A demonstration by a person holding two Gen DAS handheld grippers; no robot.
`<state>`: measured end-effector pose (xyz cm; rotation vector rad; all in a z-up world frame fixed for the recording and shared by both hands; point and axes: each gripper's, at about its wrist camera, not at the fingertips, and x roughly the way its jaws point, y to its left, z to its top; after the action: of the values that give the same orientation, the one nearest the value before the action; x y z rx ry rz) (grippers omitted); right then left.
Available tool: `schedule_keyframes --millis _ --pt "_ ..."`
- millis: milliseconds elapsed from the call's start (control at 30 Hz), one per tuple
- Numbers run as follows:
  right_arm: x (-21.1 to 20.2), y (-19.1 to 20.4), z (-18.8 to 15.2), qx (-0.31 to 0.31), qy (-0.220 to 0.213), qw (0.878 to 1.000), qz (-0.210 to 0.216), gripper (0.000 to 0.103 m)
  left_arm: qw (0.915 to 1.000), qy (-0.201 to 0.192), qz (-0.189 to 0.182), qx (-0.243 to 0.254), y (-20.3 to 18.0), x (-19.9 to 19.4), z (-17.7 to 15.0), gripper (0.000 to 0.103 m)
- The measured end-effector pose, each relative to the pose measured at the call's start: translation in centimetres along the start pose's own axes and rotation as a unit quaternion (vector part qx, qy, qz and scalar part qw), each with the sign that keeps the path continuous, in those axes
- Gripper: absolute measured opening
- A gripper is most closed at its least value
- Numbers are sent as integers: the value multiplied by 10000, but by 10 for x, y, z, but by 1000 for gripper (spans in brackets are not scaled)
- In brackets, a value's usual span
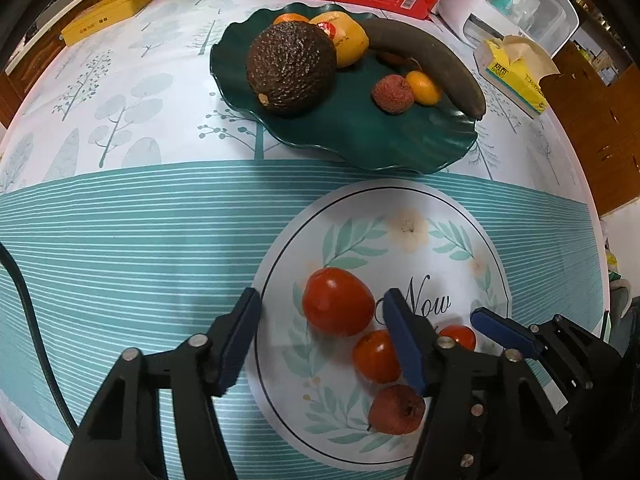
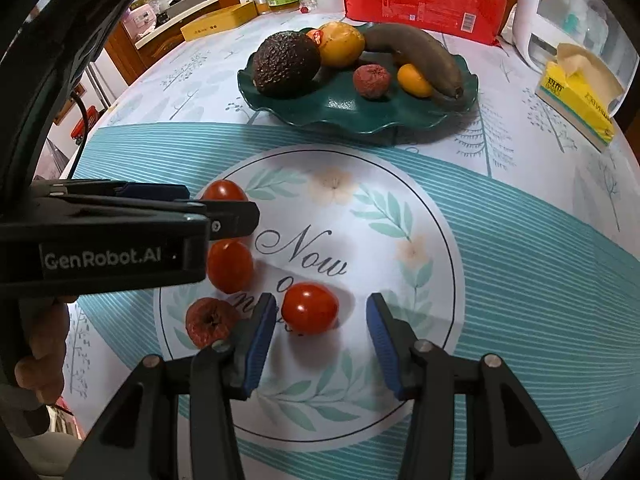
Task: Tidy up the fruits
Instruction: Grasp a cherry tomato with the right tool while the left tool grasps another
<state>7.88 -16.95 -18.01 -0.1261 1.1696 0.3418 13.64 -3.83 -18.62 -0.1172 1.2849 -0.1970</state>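
On a floral white plate (image 2: 400, 184), the left gripper (image 1: 320, 332) hangs with jaws partly open around the largest cherry tomato (image 1: 338, 301), pads not yet pressing. A second tomato (image 1: 374, 356) and a wrinkled red fruit (image 1: 394, 410) lie just beside it. To the right, the right gripper (image 2: 320, 340) stands half-open, a third tomato (image 2: 310, 308) between its blue pads, untouched. Behind, a green dish (image 2: 340, 114) holds larger fruit. The tomatoes look light, smooth and easily bruised; a gentle hold across the widest part seems safest.
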Motion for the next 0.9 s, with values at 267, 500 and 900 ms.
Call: schedule_keyframes --millis 267,500,900 --pt "1 -2 2 -40 -58 9999 -92 28 9999 -76 -95 81 -6 2 1 34" --pt "1 -3 3 -23 -60 10000 -69 27 9998 -114 -99 146 -9 1 0 33" --pt "-30 -13 27 136 -294 9995 -62 26 9992 -159 253 256 -7 -34 9 33"
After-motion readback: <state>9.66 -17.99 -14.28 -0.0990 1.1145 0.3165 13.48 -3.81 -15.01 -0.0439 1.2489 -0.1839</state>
